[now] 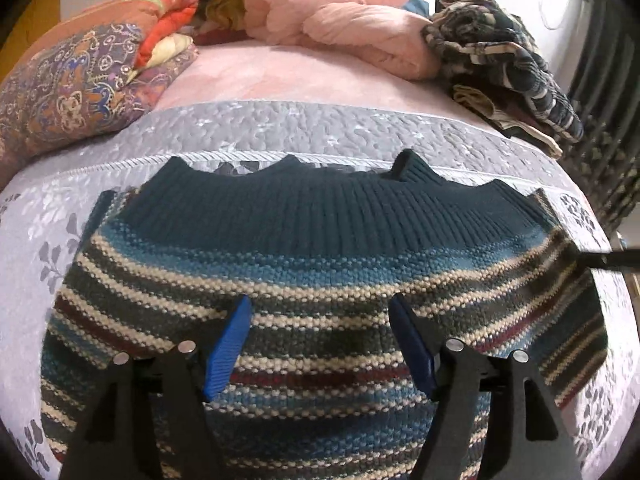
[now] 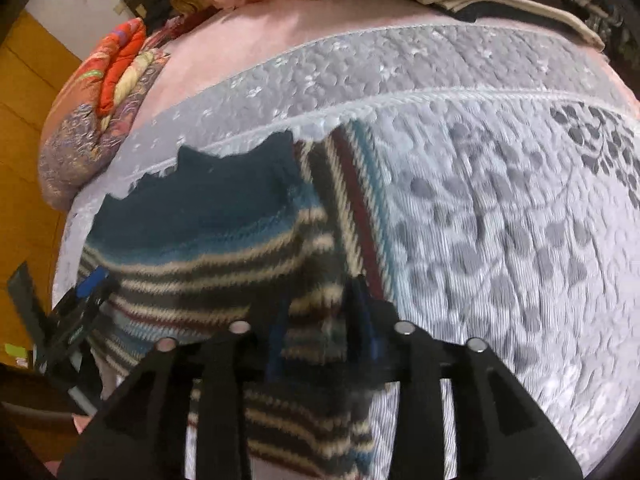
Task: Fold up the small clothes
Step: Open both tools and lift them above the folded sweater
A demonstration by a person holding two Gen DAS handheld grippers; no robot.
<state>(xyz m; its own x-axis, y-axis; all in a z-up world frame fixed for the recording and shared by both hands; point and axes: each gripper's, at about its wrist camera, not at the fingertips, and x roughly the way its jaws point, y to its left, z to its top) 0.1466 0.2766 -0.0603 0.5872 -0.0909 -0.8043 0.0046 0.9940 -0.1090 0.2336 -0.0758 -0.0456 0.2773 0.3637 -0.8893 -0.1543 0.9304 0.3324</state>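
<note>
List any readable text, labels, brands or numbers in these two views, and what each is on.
None can be read.
The sweater shows only stripes and ribbing, no tag in view.
The bedspread carries a leaf pattern, no lettering.
The green patch at the left edge of the right wrist view is too small and blurred to tell if it bears print.

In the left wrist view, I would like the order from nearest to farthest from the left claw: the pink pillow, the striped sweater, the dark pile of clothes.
1. Striped sweater: directly under the open left claw, spread on the bed.
2. Dark pile of clothes: far right, at the bed's edge.
3. Pink pillow: at the top, by the headboard.
</note>
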